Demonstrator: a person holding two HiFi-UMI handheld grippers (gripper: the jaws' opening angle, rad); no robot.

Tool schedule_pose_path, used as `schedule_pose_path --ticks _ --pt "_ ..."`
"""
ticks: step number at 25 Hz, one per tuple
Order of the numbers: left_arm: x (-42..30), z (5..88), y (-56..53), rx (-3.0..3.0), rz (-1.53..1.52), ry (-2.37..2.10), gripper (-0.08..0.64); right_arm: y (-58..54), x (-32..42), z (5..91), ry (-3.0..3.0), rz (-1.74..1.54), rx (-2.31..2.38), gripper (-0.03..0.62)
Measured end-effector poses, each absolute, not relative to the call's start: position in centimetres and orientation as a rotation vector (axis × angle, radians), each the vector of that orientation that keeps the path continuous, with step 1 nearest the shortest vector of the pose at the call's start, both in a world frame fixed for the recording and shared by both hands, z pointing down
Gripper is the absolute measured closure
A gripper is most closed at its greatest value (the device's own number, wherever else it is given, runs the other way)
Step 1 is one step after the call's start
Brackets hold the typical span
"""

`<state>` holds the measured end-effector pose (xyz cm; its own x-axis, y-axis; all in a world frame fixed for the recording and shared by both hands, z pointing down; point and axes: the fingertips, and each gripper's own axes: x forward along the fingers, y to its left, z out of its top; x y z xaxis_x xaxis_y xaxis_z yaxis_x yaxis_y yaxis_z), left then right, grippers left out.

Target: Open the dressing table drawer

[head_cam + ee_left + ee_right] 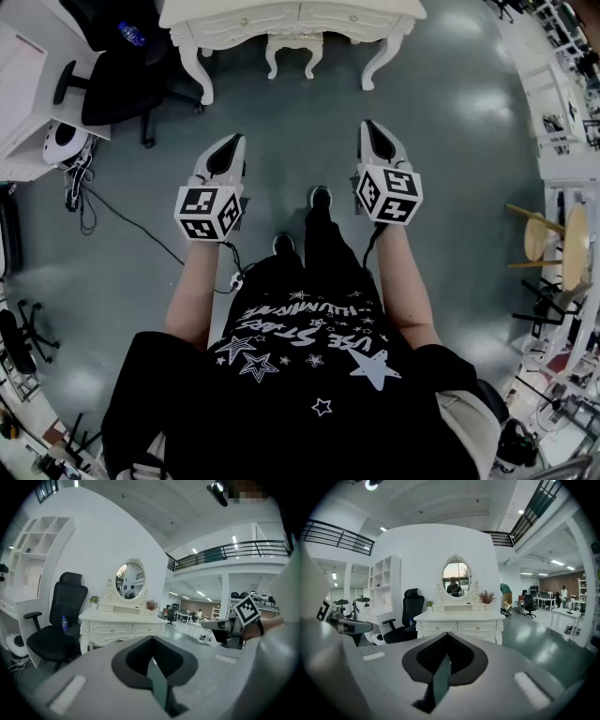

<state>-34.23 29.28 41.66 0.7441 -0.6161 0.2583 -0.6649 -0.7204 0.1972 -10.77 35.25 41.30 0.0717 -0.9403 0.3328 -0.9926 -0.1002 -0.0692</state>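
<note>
Drawer (437, 627) closed, left gripper (232, 142), right gripper (371, 128) pressed together, shirt (281, 403) reading USE STARS

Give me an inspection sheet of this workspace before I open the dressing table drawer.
Surface: glossy grey floor.
Job's things: white dressing table ahead, not touched by either gripper; both drawers closed.
Clutter: black office chair left of the table, blue bottle on its seat; stool under the table.
Grippers: left gripper and right gripper, fingers together, holding nothing.
Cables: black cable on the floor at left.
Surroundings: oval mirror, white shelving, wooden stools at right.
</note>
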Motion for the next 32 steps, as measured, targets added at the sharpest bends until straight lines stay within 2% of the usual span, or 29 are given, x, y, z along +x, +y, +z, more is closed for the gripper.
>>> schedule_pose_path --ticks 20,21,22,25,32 --pt "-34.2 41.8 29.9 2.65 0.254 -1.05 0.56 34.1 -11.1 41.2 -2.065 0.471 2.186 0.561" --pt "-34.2 41.9 29.9 2.655 0.253 -1.043 0.56 34.0 -11.2 41.3 -2.066 0.475 2.18 0.532" --pt "-34.2 41.9 29.9 2.66 0.255 -1.037 0.56 33.9 -11.3 41.5 -2.066 0.482 2.177 0.457" --pt "-34.7 41.9 29.6 2.657 0.248 -1.044 0.56 33.6 -11.7 41.8 -2.056 0.491 2.169 0.397" --pt "-35.1 41.8 28.5 2.647 0.234 -1.071 0.558 32.2 -10.9 41.8 -2.07 0.488 2.137 0.37"
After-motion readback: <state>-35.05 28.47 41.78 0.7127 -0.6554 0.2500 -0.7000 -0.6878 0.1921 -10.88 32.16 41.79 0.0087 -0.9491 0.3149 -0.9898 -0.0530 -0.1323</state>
